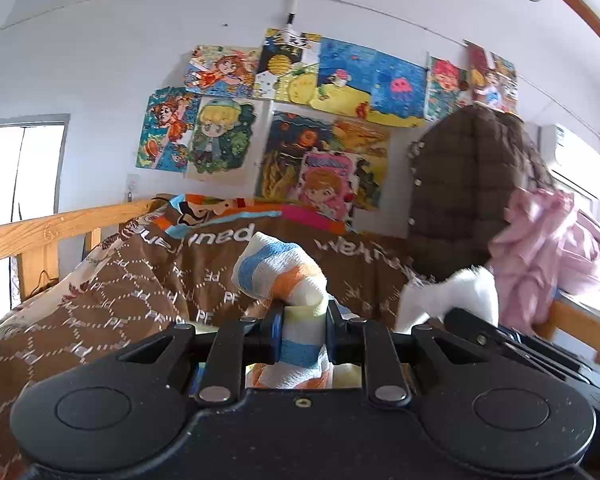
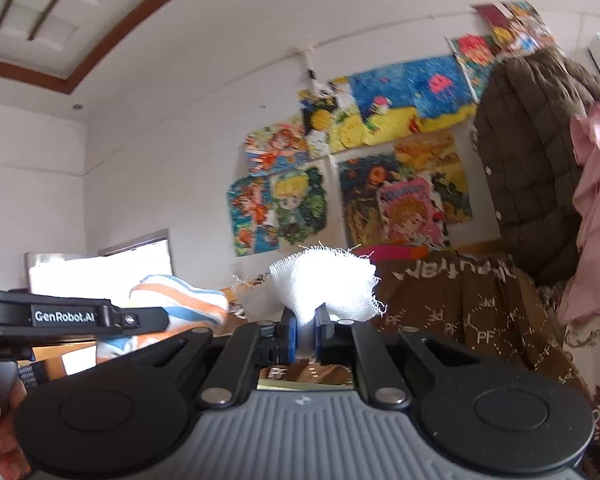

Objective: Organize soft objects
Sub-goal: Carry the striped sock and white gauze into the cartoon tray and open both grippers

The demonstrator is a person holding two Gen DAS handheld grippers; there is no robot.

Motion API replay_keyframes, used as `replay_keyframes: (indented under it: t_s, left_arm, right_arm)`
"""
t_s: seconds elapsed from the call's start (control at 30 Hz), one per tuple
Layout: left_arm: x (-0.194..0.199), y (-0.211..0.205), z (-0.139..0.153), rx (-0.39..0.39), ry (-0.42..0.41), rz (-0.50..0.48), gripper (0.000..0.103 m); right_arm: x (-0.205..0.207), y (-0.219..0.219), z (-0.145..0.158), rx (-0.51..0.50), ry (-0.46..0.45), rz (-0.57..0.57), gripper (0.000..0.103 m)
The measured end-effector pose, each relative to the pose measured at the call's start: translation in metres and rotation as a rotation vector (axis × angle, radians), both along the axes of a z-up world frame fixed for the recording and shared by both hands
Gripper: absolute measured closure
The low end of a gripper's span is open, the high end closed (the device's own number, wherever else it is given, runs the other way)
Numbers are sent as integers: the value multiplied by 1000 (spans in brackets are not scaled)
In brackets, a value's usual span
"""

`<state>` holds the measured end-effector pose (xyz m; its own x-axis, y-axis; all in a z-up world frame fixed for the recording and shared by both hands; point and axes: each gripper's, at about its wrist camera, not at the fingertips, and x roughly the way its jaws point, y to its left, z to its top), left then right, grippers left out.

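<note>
My left gripper (image 1: pixel 303 330) is shut on a striped towel (image 1: pixel 284 272) with blue, orange, white and yellow bands; the towel bunches above the fingers and hangs below them. It also shows in the right wrist view (image 2: pixel 180 300), at the left, with the left gripper's body (image 2: pixel 72 316). My right gripper (image 2: pixel 305 330) is shut on a white gauze cloth (image 2: pixel 328 280) with frayed edges that puffs above the fingers. That white cloth (image 1: pixel 448 292) shows at the right of the left wrist view. Both are held up above a bed.
A brown patterned blanket (image 1: pixel 140 280) covers the bed, with a wooden rail (image 1: pixel 52 228) at left. A brown padded jacket (image 1: pixel 460 184) and pink garment (image 1: pixel 540 240) hang at right. Colourful drawings (image 1: pixel 300 120) cover the wall. A window (image 1: pixel 16 184) is at far left.
</note>
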<state>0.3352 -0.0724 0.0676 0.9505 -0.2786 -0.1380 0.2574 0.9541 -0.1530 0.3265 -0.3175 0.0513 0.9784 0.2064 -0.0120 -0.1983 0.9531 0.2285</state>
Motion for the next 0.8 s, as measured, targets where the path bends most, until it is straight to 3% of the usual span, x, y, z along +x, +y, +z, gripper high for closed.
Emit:
replay_keyframes:
  t_s: [0.17,0.37,0.8]
  left_arm:
    - [69,-13,-14,3,-7,26,81]
    - [129,-33,-45,12,44,36,81]
    - [177,-34,-95,-32,227,86,81]
  right_arm:
    - [48,-14,-30,31,71,-16,94]
    - [84,-19,-54,15,142,-15,94]
    - [117,-17,-88,7,338,-5,91]
